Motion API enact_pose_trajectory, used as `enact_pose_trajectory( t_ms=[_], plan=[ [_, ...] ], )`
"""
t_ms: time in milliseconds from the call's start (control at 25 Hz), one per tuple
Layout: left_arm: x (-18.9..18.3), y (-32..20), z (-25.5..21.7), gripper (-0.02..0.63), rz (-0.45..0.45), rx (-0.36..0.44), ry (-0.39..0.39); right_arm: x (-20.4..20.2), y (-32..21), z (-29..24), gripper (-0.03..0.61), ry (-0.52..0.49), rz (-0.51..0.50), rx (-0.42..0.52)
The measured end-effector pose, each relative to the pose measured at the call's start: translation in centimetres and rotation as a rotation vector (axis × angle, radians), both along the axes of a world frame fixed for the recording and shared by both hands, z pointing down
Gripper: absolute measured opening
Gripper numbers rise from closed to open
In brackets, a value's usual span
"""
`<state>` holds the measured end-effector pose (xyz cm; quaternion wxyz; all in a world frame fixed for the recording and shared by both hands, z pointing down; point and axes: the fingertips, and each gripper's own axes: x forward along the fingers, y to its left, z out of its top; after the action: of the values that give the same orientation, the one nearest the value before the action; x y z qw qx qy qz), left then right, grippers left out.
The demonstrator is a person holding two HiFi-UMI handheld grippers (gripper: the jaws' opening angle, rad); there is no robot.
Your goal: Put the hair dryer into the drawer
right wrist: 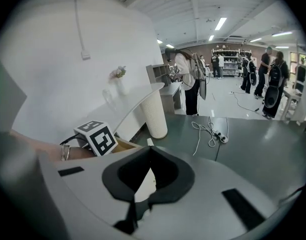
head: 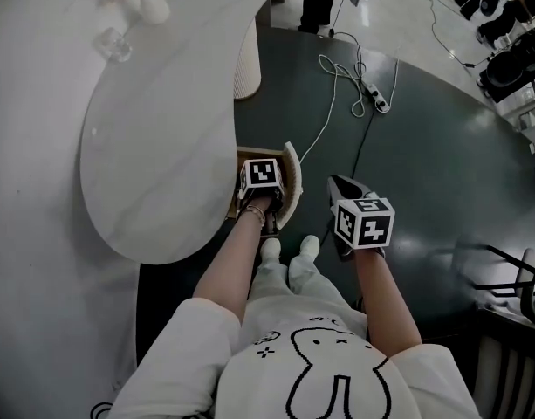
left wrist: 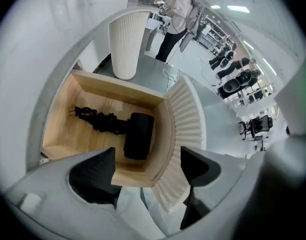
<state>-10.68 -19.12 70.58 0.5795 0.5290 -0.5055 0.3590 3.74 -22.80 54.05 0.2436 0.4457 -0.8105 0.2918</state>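
Observation:
The black hair dryer (left wrist: 139,134) lies inside the open wooden drawer (left wrist: 88,91), its coiled cord (left wrist: 95,119) stretched toward the drawer's back left. The drawer's curved white fluted front (left wrist: 185,129) runs down between my left gripper's fingers. The left gripper (left wrist: 145,170) hangs open just above the drawer's front corner, holding nothing. In the head view its marker cube (head: 261,175) covers the drawer (head: 291,182), so the dryer is hidden there. My right gripper (right wrist: 150,148) is shut and empty, held to the right of the drawer over the dark floor (head: 344,186).
The white tabletop (head: 162,147) overhangs the drawer, on a fluted pedestal (head: 247,59). A vase (head: 149,3) and a glass (head: 114,44) stand on it. A power strip with white cable (head: 378,99) lies on the floor. A chair (head: 529,286) is at right. People stand far back (right wrist: 190,81).

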Motion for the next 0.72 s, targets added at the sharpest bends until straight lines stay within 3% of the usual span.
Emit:
enact_pose_trajectory(
  t_ms=[360, 720],
  plan=[
    [0.5, 0.4, -4.1, 0.388, -0.019, 0.063, 0.067, 0.2, -1.1, -4.4, -0.003, -0.011, 0.009, 0.075],
    [-0.1, -0.8, -7.6, 0.388, 0.025, 0.166, 0.058, 0.6, -3.3, -9.0, -0.003, -0.001, -0.002, 0.202]
  ],
)
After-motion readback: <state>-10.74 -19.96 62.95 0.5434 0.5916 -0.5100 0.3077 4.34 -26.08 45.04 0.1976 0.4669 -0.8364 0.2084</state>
